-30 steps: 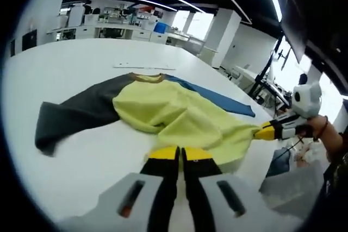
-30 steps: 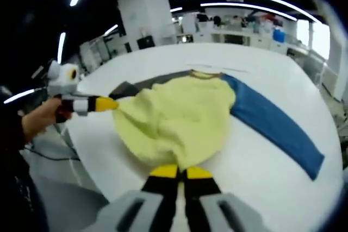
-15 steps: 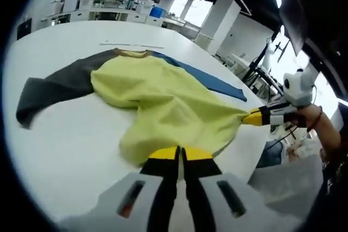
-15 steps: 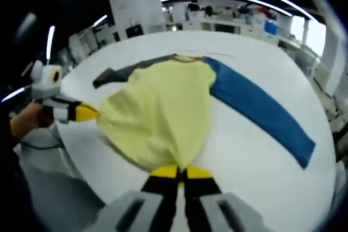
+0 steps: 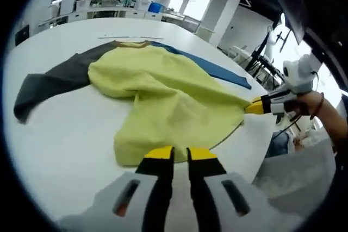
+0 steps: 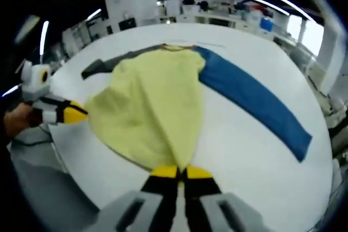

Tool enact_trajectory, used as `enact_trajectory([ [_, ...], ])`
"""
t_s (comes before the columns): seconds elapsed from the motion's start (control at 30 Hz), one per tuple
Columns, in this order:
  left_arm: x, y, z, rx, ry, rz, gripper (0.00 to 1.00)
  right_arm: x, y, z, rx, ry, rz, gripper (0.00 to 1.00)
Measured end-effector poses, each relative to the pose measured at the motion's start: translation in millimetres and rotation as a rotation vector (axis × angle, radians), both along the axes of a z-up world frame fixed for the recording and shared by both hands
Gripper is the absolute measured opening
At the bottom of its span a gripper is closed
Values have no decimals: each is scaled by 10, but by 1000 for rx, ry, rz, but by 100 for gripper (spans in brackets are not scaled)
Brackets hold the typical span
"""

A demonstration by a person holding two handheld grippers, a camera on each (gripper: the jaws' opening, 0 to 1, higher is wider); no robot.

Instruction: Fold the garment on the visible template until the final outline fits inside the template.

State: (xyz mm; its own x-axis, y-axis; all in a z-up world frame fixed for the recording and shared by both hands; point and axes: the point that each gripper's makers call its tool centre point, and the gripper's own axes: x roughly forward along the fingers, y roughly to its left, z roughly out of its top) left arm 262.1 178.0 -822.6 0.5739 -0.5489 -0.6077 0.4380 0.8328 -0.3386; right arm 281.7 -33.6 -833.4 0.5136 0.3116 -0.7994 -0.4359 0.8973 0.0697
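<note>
Garment [image 5: 163, 96], yellow-bodied with a grey sleeve [image 5: 51, 82] and a blue sleeve [image 6: 250, 99], lay spread on the white table [image 5: 60, 145]; soft and limp, it looked best gripped at hem corners. The right gripper [image 6: 178, 173] pinched one corner; the left gripper [image 5: 180, 154] stood slightly parted at the other. No template outline could be made out.

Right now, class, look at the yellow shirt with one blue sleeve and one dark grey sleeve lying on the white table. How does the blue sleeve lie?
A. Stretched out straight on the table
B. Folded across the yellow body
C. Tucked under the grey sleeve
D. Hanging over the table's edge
A: in the right gripper view the blue sleeve runs out straight from the yellow shirt across the white table, its end short of the table's edge.
</note>
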Motion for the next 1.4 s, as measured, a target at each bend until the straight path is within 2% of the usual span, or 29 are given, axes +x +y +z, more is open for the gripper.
enact_trajectory([
  [0.1, -10, 26, 92, -5, -26, -13, 16, -7, -17, 36, 32, 14, -32, 0],
  [0.27, 7, 125, 333, -19, -98, -37, 28, -4, -49, 159, 68, 8, -49, 17],
  [0.33, 20, 177, 421, -19, -119, -41, 33, 6, -47, 214, 96, 5, -58, 19],
  [0.53, 147, 429, 492, 15, -158, -35, 40, -32, -43, 258, 140, 12, -73, 26],
  [0.63, 204, 559, 407, 39, -132, -26, 40, -55, -62, 204, 150, 23, -74, 26],
  [0.77, 253, 720, 237, 92, -100, -6, 35, -166, -19, 145, 150, 46, -76, 26],
  [0.97, 259, 714, 98, 94, -84, -6, 29, -231, 2, 15, 163, 57, -103, 25],
  [1.07, 259, 729, -27, 102, -55, -11, 26, -247, 45, -19, 177, 54, -113, 24],
  [1.4, 236, 656, -162, 55, -16, -6, 19, -212, 172, -76, 198, 28, -163, 19],
])
